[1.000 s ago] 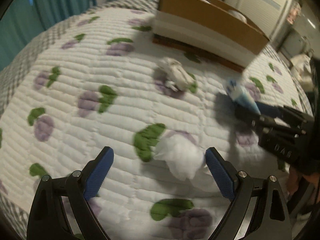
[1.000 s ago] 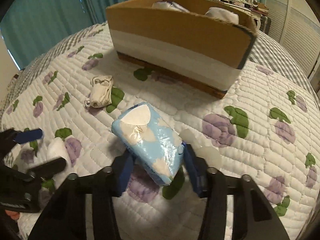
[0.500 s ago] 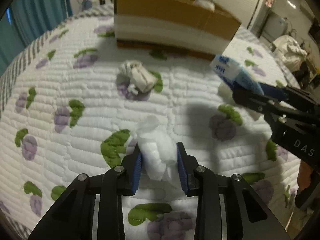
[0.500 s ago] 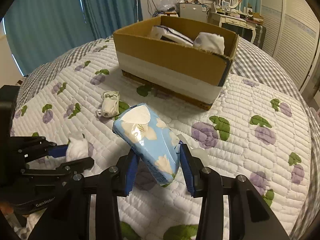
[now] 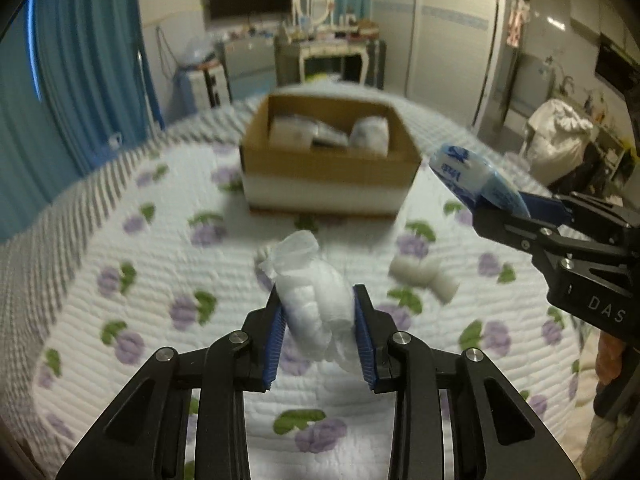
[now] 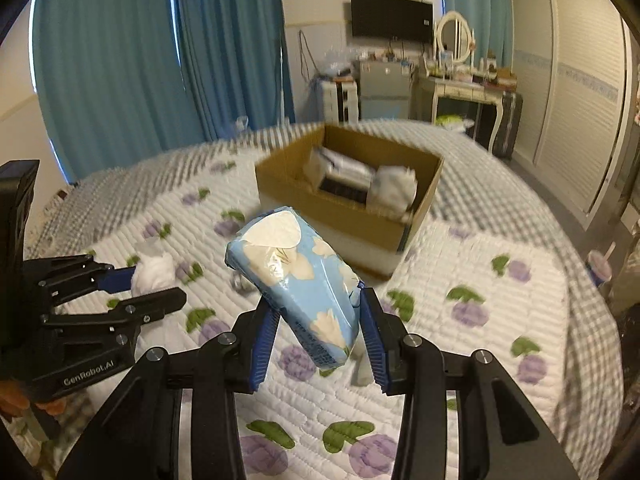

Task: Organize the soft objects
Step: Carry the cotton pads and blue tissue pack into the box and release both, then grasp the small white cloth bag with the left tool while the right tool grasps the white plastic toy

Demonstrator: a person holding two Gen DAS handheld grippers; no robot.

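Observation:
My left gripper [image 5: 318,294] is shut on a white soft bundle in clear wrap [image 5: 316,304] and holds it above the quilt. My right gripper [image 6: 319,304] is shut on a light blue tissue pack [image 6: 296,276], also lifted and tilted. Each gripper shows in the other's view: the right gripper [image 5: 500,204] with the tissue pack [image 5: 476,176], the left gripper [image 6: 148,284] with the white bundle [image 6: 154,272]. Beyond both stands an open cardboard box [image 5: 328,176] [image 6: 340,208] with white and dark soft items inside. A small rolled white cloth [image 5: 424,276] lies on the quilt before the box.
The bed wears a white quilt [image 5: 140,280] printed with purple and green. Blue curtains [image 6: 120,60] hang at the left. A dressing table [image 6: 460,84] and a wardrobe [image 6: 580,100] stand past the bed's far edge.
The left gripper went from open around the white bundle to shut on it. Both grippers rose off the quilt with their loads, so the box's inside now shows.

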